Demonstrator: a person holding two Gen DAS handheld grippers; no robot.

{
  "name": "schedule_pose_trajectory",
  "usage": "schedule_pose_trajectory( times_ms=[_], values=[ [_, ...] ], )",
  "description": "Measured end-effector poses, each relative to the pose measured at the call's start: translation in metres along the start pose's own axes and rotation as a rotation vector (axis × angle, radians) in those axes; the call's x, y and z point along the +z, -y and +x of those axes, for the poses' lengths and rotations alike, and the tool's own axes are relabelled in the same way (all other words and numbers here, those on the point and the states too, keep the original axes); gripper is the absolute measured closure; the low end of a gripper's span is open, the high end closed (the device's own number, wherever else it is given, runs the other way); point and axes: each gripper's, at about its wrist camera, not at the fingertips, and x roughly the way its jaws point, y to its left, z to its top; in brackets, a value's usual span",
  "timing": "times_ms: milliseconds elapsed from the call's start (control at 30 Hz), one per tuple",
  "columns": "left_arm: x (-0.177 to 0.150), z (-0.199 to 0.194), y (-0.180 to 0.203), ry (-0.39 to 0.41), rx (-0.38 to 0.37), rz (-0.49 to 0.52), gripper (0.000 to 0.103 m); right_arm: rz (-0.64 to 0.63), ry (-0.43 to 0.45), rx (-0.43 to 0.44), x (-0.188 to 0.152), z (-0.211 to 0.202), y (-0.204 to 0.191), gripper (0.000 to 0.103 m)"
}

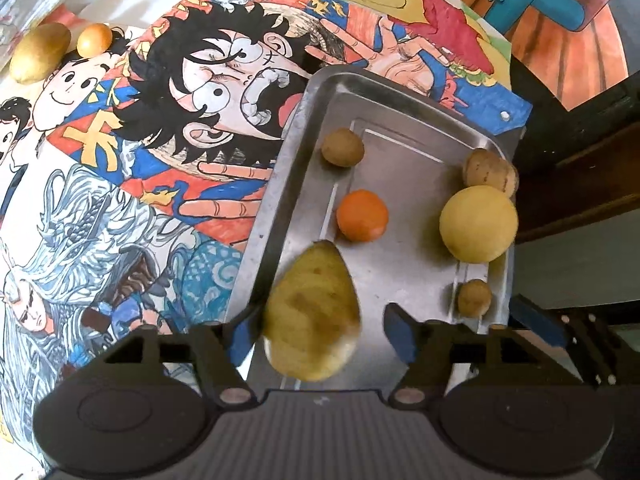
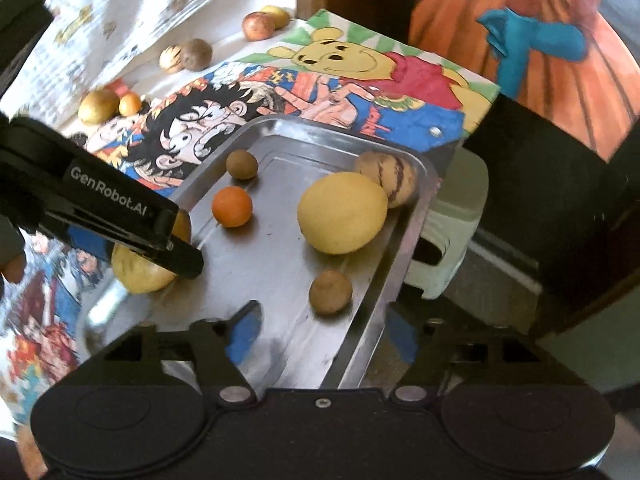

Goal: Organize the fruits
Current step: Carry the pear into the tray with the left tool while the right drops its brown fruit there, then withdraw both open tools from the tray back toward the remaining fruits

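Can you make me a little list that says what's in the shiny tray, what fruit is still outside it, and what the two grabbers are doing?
tray: metal tray on a cartoon-print tablecloth
in tray: orange fruit, big yellow round fruit, striped fruit, two small brown fruits
left gripper: open, yellow-green mango between its fingers, blurred, over the tray's near end
right gripper: open, nothing between its fingers
outside tray: yellow-green fruit, small orange fruit, more at the cloth's far edge
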Motion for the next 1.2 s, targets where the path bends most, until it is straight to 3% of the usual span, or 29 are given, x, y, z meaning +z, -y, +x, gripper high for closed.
schedule_pose_trajectory(
  times_ms=[233, 400, 533, 667, 867, 1200],
  values=[
    [-0.009, -0.020, -0.013, -0.021, 0.007, 0.010, 0.015, 0.165, -0.075, 0.011, -0.013, -0.022, -0.005, 0.003],
    [-0.019, -0.038, -0.027, -0.045, 0.038, 0.065, 0.002, 0.305, -0.182, 0.051, -0.021, -0.031, -0.014, 0.001],
    [-0.032, -0.048, -0.039, -0.081, 0.090, 0.151, 0.001, 0.416, -0.348, 0.121, -0.030, -0.023, -0.026, 0.001],
    [-0.045, -0.047, -0.053, -0.151, 0.158, 0.216, 0.001, 0.480, -0.437, 0.180, -0.036, -0.016, -0.039, 0.001],
    [-0.058, -0.046, -0.082, -0.234, 0.208, 0.195, 0.001, 0.440, -0.455, 0.200, -0.027, -0.013, -0.062, 0.001],
    [-0.056, -0.058, -0.130, -0.229, 0.272, 0.121, 0.001, 0.287, -0.372, 0.169, 0.003, -0.011, -0.095, 0.001]
  ],
)
